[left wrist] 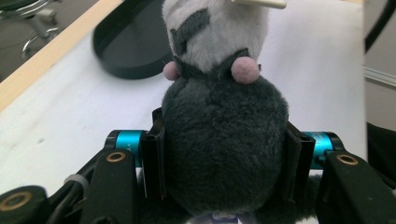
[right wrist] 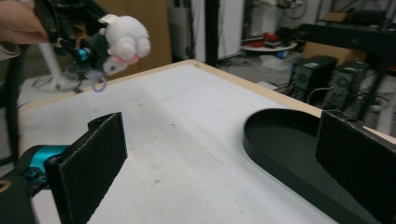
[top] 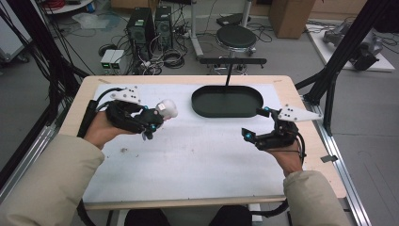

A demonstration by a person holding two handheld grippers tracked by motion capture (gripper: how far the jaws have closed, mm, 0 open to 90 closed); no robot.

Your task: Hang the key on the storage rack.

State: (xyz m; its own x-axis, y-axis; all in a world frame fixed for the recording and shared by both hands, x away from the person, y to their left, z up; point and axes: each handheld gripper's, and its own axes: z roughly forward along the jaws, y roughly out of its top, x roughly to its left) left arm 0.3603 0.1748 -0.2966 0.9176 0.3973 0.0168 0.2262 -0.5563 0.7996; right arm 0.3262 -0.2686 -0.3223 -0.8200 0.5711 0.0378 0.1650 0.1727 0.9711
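One soft grey-and-white plush toy [left wrist: 219, 140] sat clamped in my left gripper [top: 149, 123], lifted over the white mat [top: 188, 155], my right gripper [top: 254, 123] gaping empty; next I judged carrying it to the black oval tray [top: 227, 101]

A black oval tray [top: 227, 101] lies on the white mat [top: 188, 155] at the far middle of the table [top: 288, 84], its long side along the far edge. Small dark specks [top: 125, 150] mark the mat near its left side. Behind the table stands a round black stool [top: 236, 36]. Left of it, 2 black computer towers [top: 149, 26] stand on the floor among coiled cables [top: 171, 59], with 2 small white boxes [top: 112, 60] close by. A cardboard box [top: 291, 16] stands at the far right.
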